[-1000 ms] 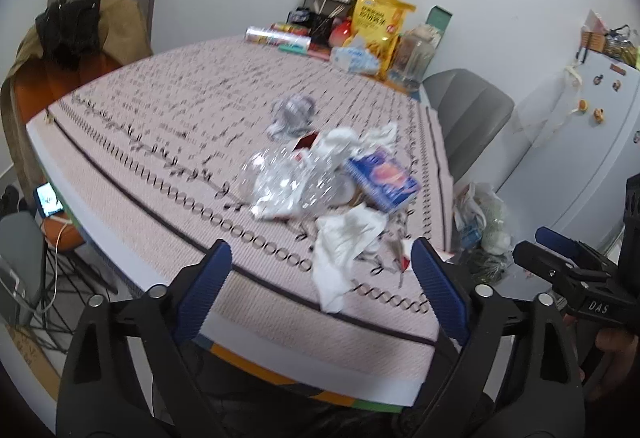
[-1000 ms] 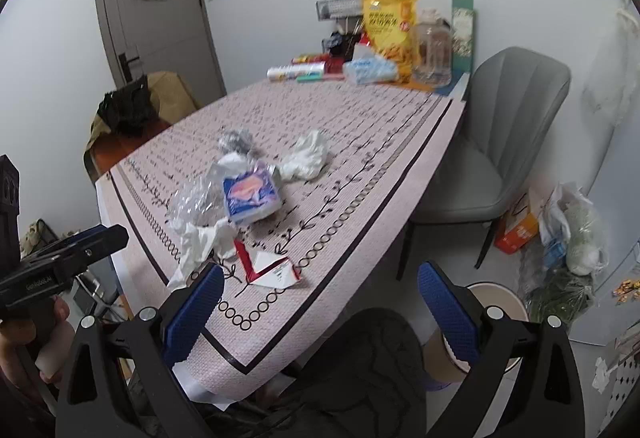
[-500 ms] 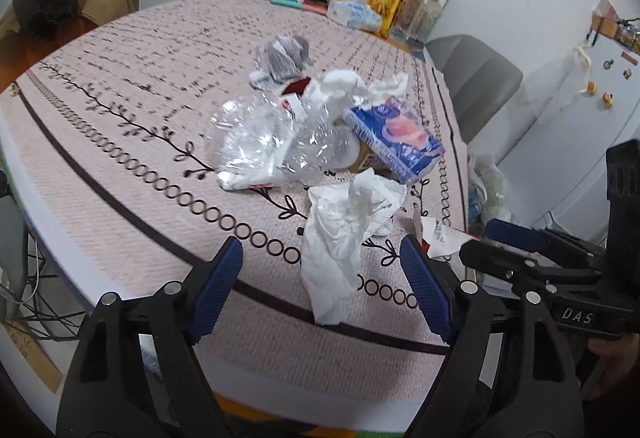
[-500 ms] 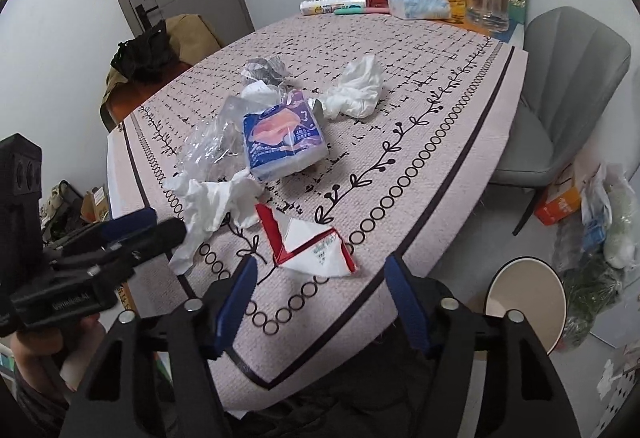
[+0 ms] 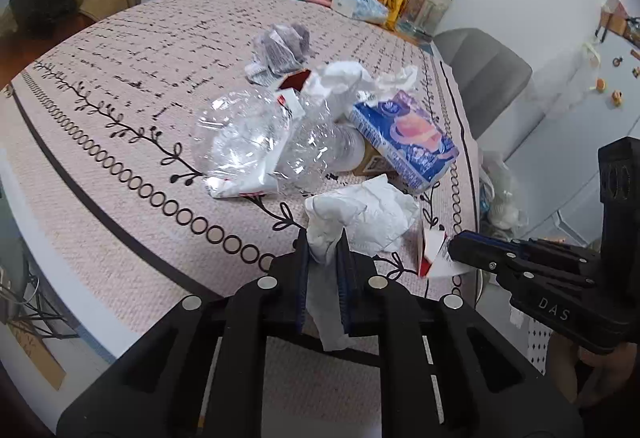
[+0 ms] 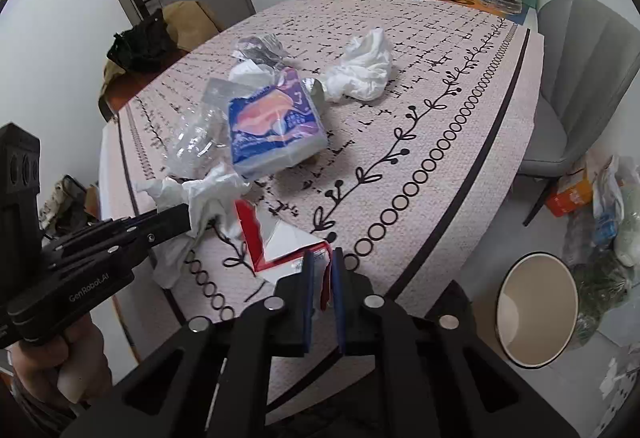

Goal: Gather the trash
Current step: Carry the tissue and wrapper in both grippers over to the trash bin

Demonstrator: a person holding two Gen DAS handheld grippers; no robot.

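Crumpled white tissue [image 5: 360,214] lying at near table edge, pinched in left gripper [image 5: 323,238], jaws just closing on it. Red-and-white torn wrapper [image 6: 280,238] beside it, clamped in right gripper [image 6: 320,258]. Only right view showing beige round bin [image 6: 536,310] on floor. "GenRobot.AI", "DAS" reading on grippers, both angling downward.

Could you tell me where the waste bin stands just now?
In the right wrist view the waste bin stands on the floor at lower right, off the table's near corner, below the grey chair and beside the bags.
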